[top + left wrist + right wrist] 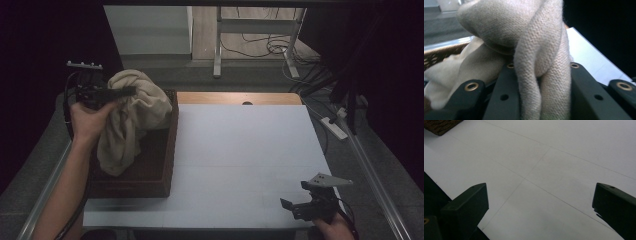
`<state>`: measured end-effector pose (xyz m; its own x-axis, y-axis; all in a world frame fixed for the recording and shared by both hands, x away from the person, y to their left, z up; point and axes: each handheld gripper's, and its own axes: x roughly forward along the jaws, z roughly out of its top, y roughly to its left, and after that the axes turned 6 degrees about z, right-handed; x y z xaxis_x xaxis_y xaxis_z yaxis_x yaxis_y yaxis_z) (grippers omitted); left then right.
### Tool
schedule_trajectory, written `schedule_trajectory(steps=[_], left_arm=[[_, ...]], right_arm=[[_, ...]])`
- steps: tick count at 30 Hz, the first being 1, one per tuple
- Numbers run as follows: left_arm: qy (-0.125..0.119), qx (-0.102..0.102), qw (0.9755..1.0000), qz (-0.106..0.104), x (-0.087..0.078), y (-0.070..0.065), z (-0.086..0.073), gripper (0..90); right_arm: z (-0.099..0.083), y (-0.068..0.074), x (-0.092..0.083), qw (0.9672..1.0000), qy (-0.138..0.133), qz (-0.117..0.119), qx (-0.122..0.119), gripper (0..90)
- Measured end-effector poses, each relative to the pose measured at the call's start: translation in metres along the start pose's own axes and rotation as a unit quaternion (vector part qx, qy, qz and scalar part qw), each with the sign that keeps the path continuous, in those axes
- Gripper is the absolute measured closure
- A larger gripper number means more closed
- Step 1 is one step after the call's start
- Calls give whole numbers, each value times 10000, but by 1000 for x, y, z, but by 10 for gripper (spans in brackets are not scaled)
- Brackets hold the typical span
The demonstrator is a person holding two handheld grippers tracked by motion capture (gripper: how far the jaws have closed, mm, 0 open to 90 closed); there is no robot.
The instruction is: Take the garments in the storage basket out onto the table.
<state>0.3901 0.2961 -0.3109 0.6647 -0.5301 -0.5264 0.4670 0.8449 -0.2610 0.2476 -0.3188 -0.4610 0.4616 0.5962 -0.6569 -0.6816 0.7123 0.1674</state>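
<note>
Left gripper (131, 91) clamped on beige cloth (131, 117), cloth hanging over brown basket (170, 150). Right gripper (294, 205) jaws wide apart, nothing between, above white table (240, 150).

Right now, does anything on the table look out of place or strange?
Nothing looks damaged or spilled. The cloth hangs bunched from the left gripper above the basket, its lower end trailing inside. The right gripper rests open over the white table.
</note>
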Motion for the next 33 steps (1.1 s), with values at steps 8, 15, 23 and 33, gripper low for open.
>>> schedule_trajectory(steps=[8, 15, 23, 33], left_arm=[[-150, 218, 9995, -198, -9, -21, 16, 763], [-412, 289, 9981, -367, -17, -34, 30, 764], [-754, 420, 9942, -646, -28, -52, 50, 765], [-1126, 800, 9857, -968, -36, -90, 76, 765]], right_arm=[[0, 0, 0, 10000, -6, 4, 17, 9], [0, -1, 0, 10000, -9, 19, 45, 9], [0, -3, -1, 9999, -64, 71, 88, 8], [0, -2, -1, 9999, -54, 98, 38, 8]])
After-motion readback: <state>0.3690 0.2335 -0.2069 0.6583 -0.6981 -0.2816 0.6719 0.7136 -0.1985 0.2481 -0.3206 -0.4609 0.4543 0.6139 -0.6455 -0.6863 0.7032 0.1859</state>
